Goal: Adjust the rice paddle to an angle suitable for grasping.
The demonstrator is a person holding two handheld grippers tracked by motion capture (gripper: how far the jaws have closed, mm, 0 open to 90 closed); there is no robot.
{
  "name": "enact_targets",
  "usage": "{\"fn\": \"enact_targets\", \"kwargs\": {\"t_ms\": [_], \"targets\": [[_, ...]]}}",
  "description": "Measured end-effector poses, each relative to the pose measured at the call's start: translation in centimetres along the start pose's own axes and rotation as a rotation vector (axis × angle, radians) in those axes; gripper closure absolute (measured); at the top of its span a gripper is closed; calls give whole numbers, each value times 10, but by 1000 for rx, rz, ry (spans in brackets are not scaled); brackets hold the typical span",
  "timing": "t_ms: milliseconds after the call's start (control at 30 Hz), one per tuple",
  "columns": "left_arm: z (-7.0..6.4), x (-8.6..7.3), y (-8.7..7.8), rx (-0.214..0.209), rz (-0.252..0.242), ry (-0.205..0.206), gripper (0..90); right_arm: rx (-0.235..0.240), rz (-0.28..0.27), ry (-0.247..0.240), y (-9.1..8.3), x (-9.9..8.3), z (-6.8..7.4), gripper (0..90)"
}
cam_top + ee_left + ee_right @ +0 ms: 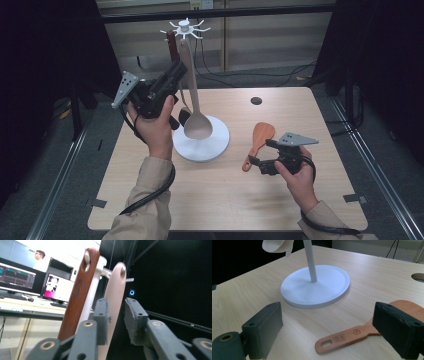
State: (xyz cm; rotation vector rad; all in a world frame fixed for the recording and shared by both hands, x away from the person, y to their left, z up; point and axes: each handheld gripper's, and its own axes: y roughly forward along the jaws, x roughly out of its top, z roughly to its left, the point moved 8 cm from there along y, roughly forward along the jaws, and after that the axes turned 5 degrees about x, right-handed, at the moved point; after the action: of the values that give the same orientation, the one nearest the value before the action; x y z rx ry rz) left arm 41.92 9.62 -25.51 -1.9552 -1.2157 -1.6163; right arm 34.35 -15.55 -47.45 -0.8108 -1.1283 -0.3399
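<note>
Pale spoon [113, 297] sits between our left tool's [116, 315] parted pads; our right tool [329, 330] gapes over the spatula [352, 336].

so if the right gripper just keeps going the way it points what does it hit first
Most likely the orange wooden spatula: its handle lies on the table between the right gripper's open jaws. Beyond it stands the rack's white base. Depth is hard to judge.

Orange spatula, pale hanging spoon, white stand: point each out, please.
orange spatula [352, 336], right gripper view, on the handle lying on the table.
pale spoon [198, 125], high view, on the bowl hanging low beside the pole.
white stand [317, 287], right gripper view, on the round base.
</note>
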Motion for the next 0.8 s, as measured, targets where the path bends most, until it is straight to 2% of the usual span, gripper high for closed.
{"fn": "enact_targets", "kwargs": {"t_ms": [100,367,800], "targets": [[-3,6,3,-9,-1,19,787,-1,0,-6,0,0,0,84],[-10,12,11,-19,9,31,892,0,-1,-1,1,0,0,84],[-18,21,26,-32,-2,36,900,2,-7,3,-1,0,-2,84]]}}
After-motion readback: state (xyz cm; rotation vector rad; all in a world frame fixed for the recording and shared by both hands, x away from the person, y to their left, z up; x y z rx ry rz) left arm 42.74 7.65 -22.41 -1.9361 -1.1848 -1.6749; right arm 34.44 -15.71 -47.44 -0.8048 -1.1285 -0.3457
